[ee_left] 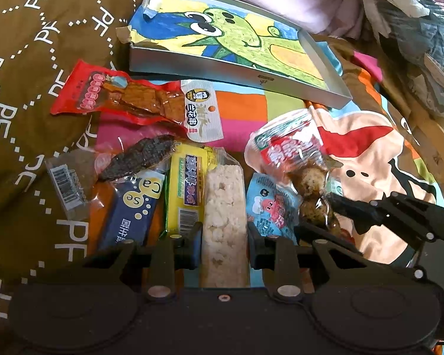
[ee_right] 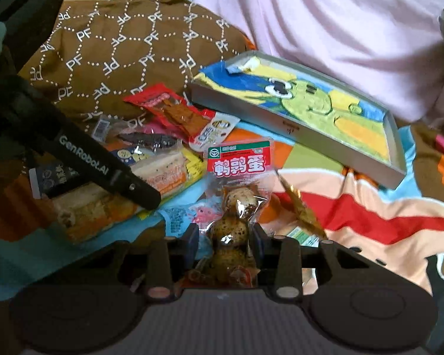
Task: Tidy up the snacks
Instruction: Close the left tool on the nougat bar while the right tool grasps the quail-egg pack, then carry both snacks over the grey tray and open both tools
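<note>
Honestly, my worry is the grip on both packets. My right tongs [ee_right: 225, 238] are closed on the quail egg packet [ee_right: 239, 177], but they pinch it low, around the eggs, and the printed top part stands free above; the smooth film could slide between the pads, or the long packet could swing and knock the small brown sachet [ee_right: 300, 207] just beside it. My left tongs [ee_left: 224, 244] are closed on the rice cracker bar [ee_left: 224, 207], near one end only, so I think the bar may bend or crack inside its clear wrapper if I lift it fast (it looks brittle).

The snacks lie in a loose pile on the bed cover [ee_left: 370, 153]: a red tofu packet [ee_left: 127, 97], a yellow packet [ee_left: 186, 183] touching the cracker bar, a blue packet [ee_left: 133, 207] and a light blue one [ee_left: 269, 207] partly under the eggs. The shallow tray [ee_left: 222, 72] with the green cartoon drawing sits beyond the pile, with no snack in it, and it rests tilted on soft cloth, so things dropped there may slip.
</note>
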{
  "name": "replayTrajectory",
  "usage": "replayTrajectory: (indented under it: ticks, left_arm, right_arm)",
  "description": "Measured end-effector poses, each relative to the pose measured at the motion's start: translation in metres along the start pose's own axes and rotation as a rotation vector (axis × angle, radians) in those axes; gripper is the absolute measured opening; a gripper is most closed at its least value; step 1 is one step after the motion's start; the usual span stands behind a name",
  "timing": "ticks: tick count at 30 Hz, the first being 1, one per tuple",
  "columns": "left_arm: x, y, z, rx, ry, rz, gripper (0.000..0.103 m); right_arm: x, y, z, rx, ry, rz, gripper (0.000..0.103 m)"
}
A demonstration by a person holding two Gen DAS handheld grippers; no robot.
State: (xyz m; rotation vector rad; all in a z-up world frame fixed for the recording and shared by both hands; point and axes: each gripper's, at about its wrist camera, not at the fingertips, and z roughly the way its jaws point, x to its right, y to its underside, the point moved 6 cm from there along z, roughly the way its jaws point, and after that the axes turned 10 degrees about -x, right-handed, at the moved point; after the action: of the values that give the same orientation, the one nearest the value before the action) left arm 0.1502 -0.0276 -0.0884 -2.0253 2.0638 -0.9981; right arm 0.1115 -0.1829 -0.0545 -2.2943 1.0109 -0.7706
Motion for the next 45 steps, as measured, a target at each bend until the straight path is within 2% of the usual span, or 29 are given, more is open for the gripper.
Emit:
replayTrajectory:
  ticks: [9,15,21,27,31,37,45]
  left_arm:
    - [0.008,-0.004,-0.008,0.027,0.07,-0.031,0.031]
    - [0.012,-0.024,-0.02,0.076,0.065,-0.028,0.031]
    - [0.018,-0.086,-0.031,0.174,0.043,-0.007,0.031]
    - [0.031,-0.167,-0.029,0.302,0.051,-0.002,0.031]
    - [0.035,-0.211,-0.012,0.339,0.06,-0.013,0.031]
    - [0.023,-0.256,0.03,0.302,0.055,-0.06,0.031]
    - [0.004,-0.259,0.07,0.228,-0.014,-0.06,0.031]
  right_arm:
    - [0.013,-0.015,-0.017,0.082,0.007,0.027,0.041]
    - [0.036,-0.03,-0.028,0.133,0.031,0.037,0.041]
    - [0.078,-0.061,-0.027,0.155,0.04,0.058,0.041]
    - [0.134,-0.114,0.0,0.164,0.062,0.1,0.042]
    - [0.161,-0.142,0.024,0.169,0.086,0.124,0.042]
    - [0.183,-0.161,0.068,0.136,0.097,0.174,0.042]
    - [0.188,-0.15,0.124,0.051,0.044,0.25,0.042]
